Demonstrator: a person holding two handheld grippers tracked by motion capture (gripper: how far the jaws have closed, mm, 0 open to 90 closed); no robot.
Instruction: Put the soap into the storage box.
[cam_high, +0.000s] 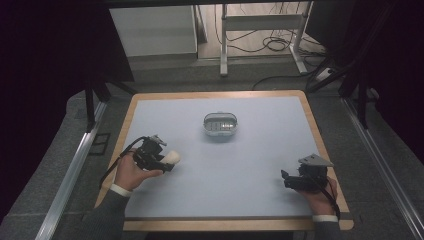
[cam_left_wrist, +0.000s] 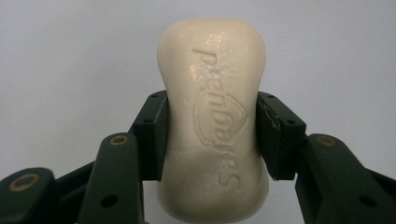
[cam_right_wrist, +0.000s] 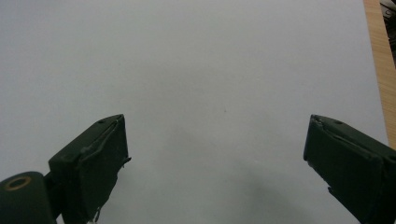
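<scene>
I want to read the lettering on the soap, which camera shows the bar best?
The left gripper view: the soap bar sits close up between the left gripper pads, its embossed lettering visible. The high view shows it small and pale in that gripper.

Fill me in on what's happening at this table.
A person works with two hand-held grippers over a pale blue table top. The left gripper is clamped on a cream-coloured bar of soap with embossed lettering, held at the table's left side. The right gripper rests at the right, jaws wide apart with nothing between them. A small grey oval soap dish sits further back, mid-table.
</scene>
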